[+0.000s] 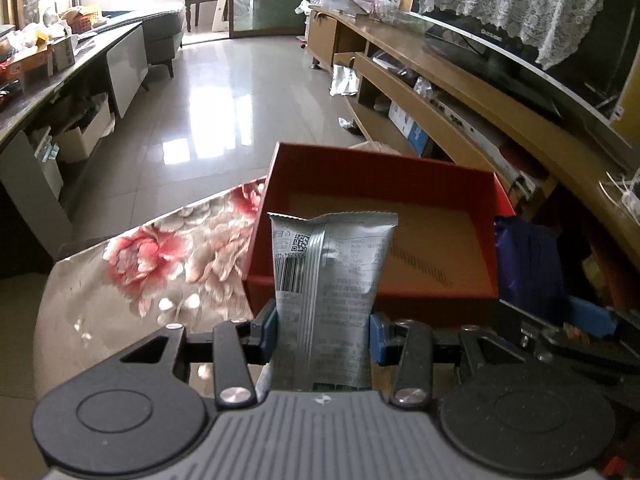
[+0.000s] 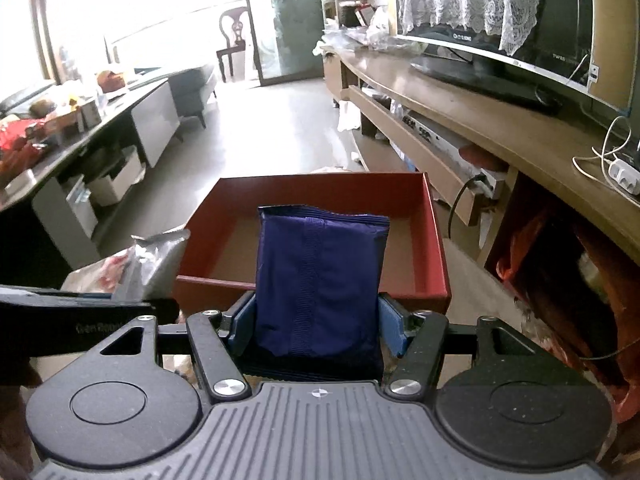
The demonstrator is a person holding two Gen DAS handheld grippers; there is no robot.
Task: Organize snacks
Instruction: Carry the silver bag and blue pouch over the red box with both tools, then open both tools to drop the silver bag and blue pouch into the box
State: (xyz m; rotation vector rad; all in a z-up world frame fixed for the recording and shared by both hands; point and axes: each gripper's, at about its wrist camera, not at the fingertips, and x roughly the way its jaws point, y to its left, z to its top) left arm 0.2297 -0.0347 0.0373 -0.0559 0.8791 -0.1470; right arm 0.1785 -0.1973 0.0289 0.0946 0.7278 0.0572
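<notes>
Nearest the left camera, the left claw pinched a silver snack packet upright between its blue pads, barcode side showing, just before the near wall of the red box. Likewise the right claw gripped a purple snack packet upright in front of that box. Both packets hung above the surface, whose floral cloth lay left of the box.

Glossy tiled floor, long wooden TV cabinet, lace-draped television, daylight beyond.
</notes>
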